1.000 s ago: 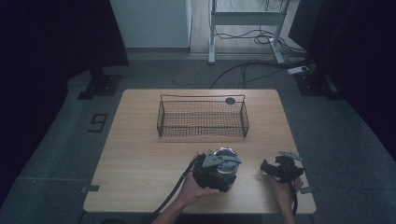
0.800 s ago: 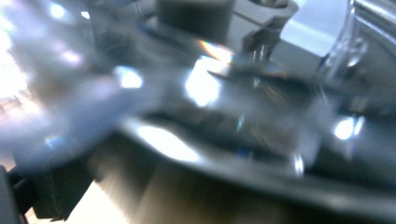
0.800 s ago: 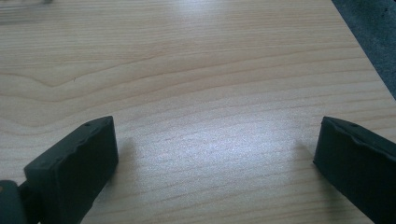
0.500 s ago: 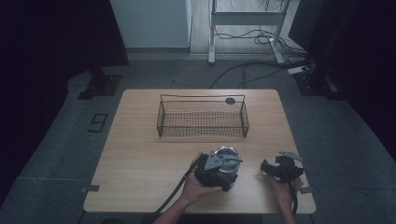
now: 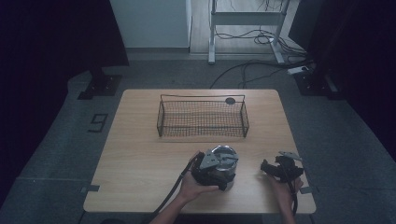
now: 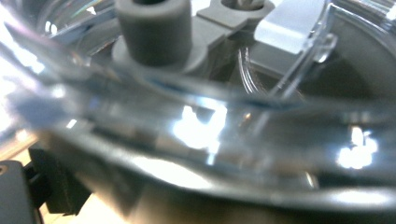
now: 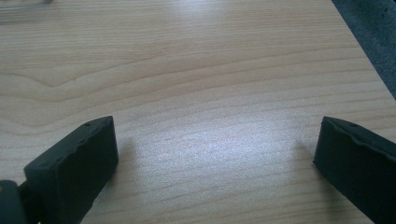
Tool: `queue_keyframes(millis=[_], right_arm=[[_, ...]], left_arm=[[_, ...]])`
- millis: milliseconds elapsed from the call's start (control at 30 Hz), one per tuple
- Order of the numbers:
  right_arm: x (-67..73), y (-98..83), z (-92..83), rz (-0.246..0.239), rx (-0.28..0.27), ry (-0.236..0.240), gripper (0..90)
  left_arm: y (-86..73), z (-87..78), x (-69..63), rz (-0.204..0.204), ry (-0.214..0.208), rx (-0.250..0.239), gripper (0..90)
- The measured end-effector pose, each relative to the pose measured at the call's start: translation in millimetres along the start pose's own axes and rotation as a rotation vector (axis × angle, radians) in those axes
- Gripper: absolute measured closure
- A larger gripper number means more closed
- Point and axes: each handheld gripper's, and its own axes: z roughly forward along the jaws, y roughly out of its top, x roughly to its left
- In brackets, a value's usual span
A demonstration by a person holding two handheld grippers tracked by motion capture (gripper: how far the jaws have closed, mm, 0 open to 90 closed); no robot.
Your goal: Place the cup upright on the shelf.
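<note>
Dark grey floor surrounded a light wooden table [image 5: 140, 158]. Toward the far edge stood a black wire mesh basket [image 5: 202, 118]. At the near edge, the left gripper [image 5: 211, 169] sat against a round clear plastic container with a grey inner part [image 5: 223, 156]; its jaws had just been closing, though their grip could not be told. To the right, well apart, the right gripper [image 7: 217, 154] hovered with jaws spread wide over bare wood.

Apparently "9" on floor mat [image 5: 98, 122]
</note>
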Motion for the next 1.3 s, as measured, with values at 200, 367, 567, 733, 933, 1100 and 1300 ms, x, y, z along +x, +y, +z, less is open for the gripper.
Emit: queue_keyframes(millis=[200,367,567,733,933,1100,1300], right_arm=[[0.2,0.0,0.0,0.002,0.000,0.000,0.0],[0.1,0.0,0.0,0.002,-0.001,0.000,0.0],[0.1,0.0,0.0,0.002,0.000,0.000,0.0],[0.2,0.0,0.0,0.002,0.000,0.000,0.0],[0.2,0.0,0.0,0.002,0.000,0.000,0.0],[0.1,0.0,0.0,0.002,0.000,0.000,0.0],[0.1,0.1,0.0,0.006,0.000,-0.002,0.0]], left_arm=[[6.5,-14.5,5.0,-0.011,0.008,-0.025,3.9],[11.4,-25.2,10.7,-0.017,0.030,-0.037,3.9],[14.2,-36.4,18.3,-0.029,0.050,-0.054,3.9],[15.6,-42.3,23.5,-0.039,0.059,-0.065,3.9],[20.6,-51.4,32.6,-0.056,0.101,-0.080,3.9],[23.6,-57.1,38.4,-0.069,0.098,-0.094,3.9],[27.7,-62.1,44.9,-0.074,0.114,-0.100,3.9]])
